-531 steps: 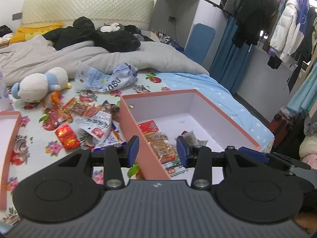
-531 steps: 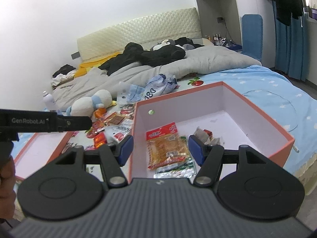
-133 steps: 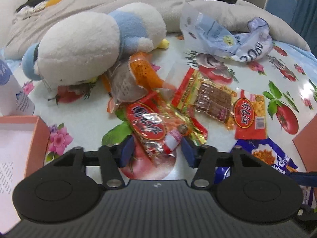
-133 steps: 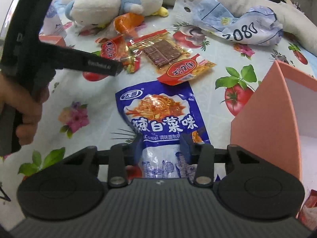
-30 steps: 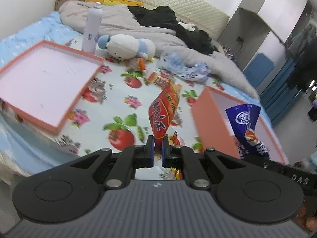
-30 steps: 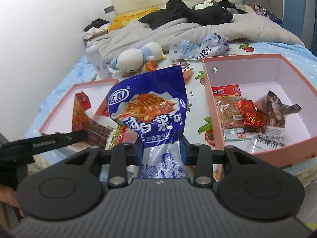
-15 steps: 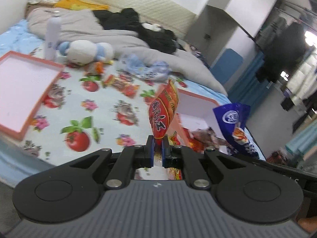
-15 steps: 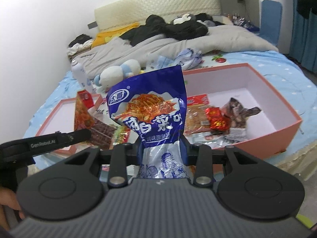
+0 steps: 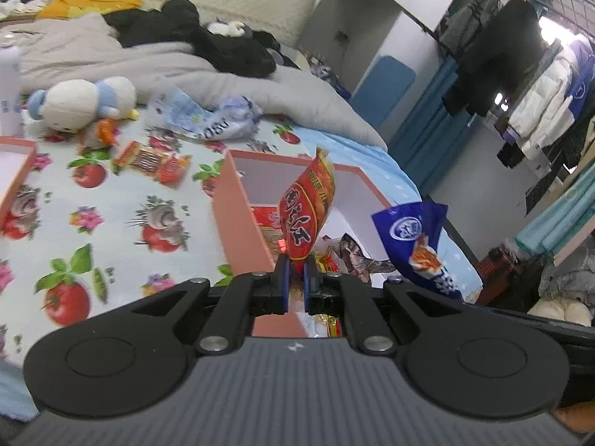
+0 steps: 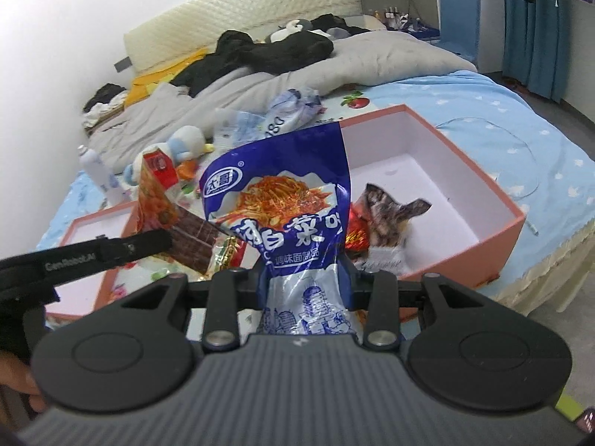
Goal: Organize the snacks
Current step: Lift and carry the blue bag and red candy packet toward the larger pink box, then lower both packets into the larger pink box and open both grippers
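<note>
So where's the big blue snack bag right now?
The blue snack bag is pinched upright in the right gripper, just in front of the pink box.

1. My blue snack bag [image 10: 282,200] hides the pink box's [image 10: 498,200] near-left inner corner.
2. The box lid [image 9: 16,171] is cut off at the picture's left edge.
3. Packets near the plush toy [image 9: 83,102] are too blurred to read.

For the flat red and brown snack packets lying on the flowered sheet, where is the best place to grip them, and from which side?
Judging by its pose, take the snack packet pair by a thin sealed end edge, from above and the near side; it lies flat, so only its edges offer a pinch.
</note>
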{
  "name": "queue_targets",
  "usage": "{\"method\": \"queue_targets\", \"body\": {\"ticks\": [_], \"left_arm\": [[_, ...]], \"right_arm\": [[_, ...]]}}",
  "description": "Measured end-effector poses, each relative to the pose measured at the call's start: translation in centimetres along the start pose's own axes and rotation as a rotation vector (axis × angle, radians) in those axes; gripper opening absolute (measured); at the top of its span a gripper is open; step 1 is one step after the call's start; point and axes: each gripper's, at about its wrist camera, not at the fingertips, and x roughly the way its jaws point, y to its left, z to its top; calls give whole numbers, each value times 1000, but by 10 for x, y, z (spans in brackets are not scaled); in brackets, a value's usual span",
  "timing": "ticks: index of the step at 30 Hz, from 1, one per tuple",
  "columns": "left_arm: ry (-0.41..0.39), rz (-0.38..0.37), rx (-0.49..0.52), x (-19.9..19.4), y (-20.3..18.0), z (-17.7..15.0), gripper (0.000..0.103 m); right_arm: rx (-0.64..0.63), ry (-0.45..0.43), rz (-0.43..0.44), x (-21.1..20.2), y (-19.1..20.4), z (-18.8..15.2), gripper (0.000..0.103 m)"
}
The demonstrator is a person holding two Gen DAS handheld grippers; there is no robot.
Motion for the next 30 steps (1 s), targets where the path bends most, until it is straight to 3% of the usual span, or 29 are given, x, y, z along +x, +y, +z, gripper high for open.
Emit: {"method": "queue_targets", "body": {"ticks": [8, 16, 24, 27, 29, 30], "left_arm": [[88, -30, -7, 85, -6, 33, 8], [189, -27, 22, 161, -11, 42, 8], [253, -27, 30, 206, -11, 42, 9], [260, -28, 23, 210, -11, 42, 19], [265, -18, 22, 208, -14, 42, 41], [257, -7, 35, 206, -16, 42, 46]], "right_arm": [[55, 46, -22, 56, -38, 31, 40], [59, 102, -102, 109, -79, 46, 41], [95, 155, -126, 139, -101, 43, 43], [114, 162, -132, 140, -106, 44, 45], [125, 162, -118, 138, -108, 44, 46], [127, 162, -112, 138, -109, 45, 47]]}}
